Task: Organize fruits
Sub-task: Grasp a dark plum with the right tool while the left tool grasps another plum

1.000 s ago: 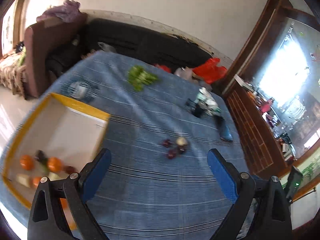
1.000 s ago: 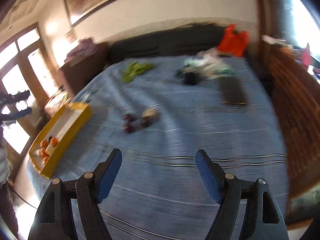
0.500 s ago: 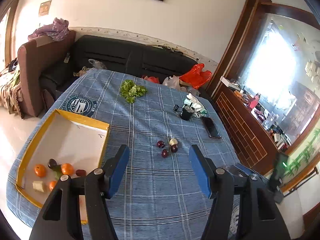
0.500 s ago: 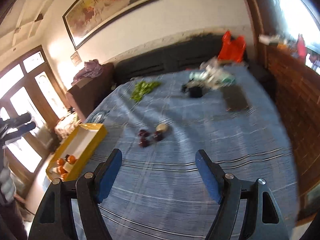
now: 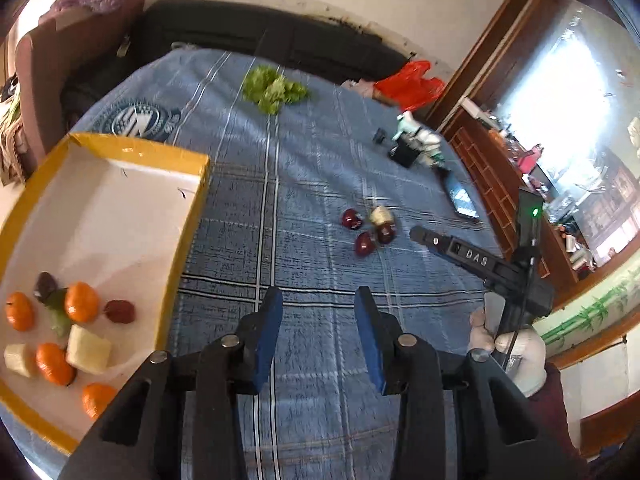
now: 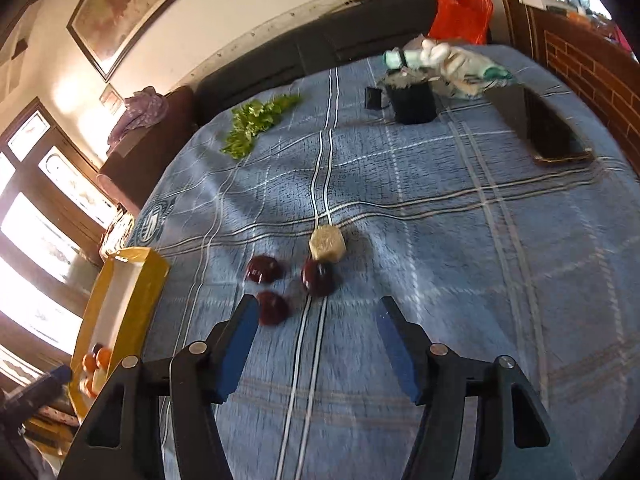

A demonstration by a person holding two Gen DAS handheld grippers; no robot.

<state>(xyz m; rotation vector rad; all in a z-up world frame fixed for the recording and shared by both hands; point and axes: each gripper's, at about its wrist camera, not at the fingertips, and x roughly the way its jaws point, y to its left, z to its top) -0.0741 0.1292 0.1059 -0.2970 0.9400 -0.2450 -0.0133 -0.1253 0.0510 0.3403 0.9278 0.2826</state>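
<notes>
Right gripper [image 6: 314, 344], jaws wide, hangs just short of three plums [image 6: 318, 276] and a pale chunk [image 6: 327, 244] on the surface [image 6: 460, 240]. Left gripper [image 5: 318, 334], jaws narrower and empty, sits beside the box [image 5: 188, 236].

A lived-in home sitting room.
You face a dark sofa [image 5: 256, 46], a framed painting [image 6: 116, 12], wooden cabinets [image 5: 496, 168] and a blue-clothed surface [image 6: 400, 184].
</notes>
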